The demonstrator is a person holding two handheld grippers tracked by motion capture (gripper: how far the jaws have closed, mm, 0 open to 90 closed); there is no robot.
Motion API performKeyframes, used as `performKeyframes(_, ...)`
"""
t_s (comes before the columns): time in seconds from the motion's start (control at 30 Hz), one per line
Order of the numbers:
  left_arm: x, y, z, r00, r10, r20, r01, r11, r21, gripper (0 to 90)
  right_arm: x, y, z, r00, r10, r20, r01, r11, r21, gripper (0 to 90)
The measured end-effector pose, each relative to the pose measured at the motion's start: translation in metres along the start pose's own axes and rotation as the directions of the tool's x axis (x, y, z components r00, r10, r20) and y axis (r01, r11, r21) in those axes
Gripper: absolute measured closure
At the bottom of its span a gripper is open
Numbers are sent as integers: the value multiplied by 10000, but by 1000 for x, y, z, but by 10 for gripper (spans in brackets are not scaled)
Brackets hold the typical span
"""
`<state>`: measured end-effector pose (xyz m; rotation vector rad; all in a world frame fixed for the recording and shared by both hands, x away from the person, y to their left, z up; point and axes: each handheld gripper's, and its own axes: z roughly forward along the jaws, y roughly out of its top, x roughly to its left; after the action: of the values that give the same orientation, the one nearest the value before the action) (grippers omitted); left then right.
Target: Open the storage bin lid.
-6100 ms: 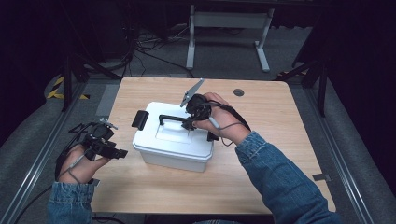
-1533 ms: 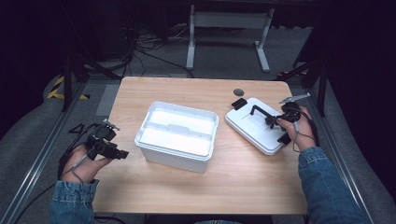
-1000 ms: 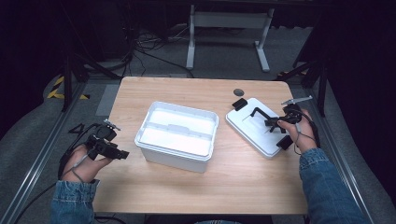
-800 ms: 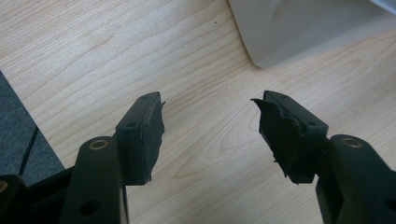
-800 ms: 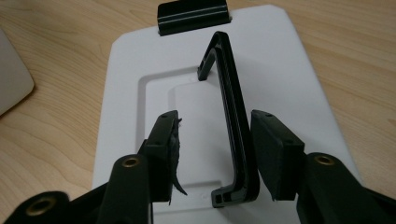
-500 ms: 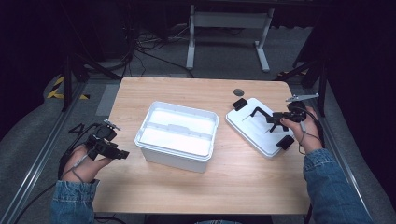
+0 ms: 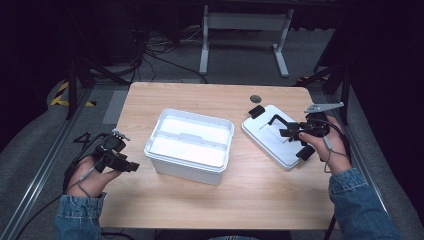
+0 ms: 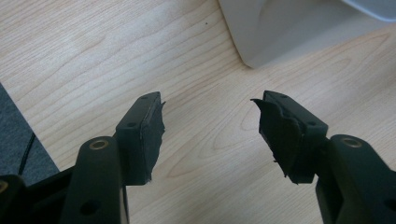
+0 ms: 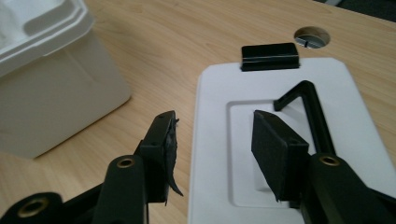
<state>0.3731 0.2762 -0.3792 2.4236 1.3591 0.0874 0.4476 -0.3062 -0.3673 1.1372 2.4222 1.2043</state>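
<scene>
I see the wooden table [image 7: 200, 210] spanning the centre of the high view, with a round grommet hole [image 7: 255, 98] near its upper edge. The white bin [image 7: 190, 145] stands open at the centre of that view, slightly left of the middle; its lower corner appears at the top of the left gripper view, and its side wall occupies the upper left of the right gripper view. The white lid [image 7: 274, 139] lies flat on the table at centre right of the high view, beside the bin and apart from it, with its black handle [image 9: 308, 109] facing up and a black latch [image 9: 270, 56] at its upper end. I read the right gripper [image 9: 212, 151] at the lower part of its own view with its jaws apart: one jaw sits over the bare wood just beside the lid's edge, the other over the lid's recessed panel next to the handle, clamping nothing. I read the left gripper [image 8: 209, 135] at the lower left of the high view, over bare wood near the bin's corner, jaws spread wide and empty.
</scene>
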Motion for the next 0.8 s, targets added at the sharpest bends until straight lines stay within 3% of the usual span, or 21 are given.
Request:
performKeyframes(0.37, 1, 3, 2, 9999, 109, -7, -109, 9999, 23, 407, 38, -3, -9, 9965, -565, -621, 562, 9984, -70, 510)
performKeyframes(0.53, 0, 4, 2, 9999, 120, 60, -120, 9999, 25, 408, 48, -10, -12, 9957, -460, -804, 455, 9989, -82, 508)
performKeyframes(0.8, -1, 4, 2, 9999, 163, -46, -163, 9999, -48, 406, 65, -21, -13, 9935, -726, -876, 742, 9971, 149, 497)
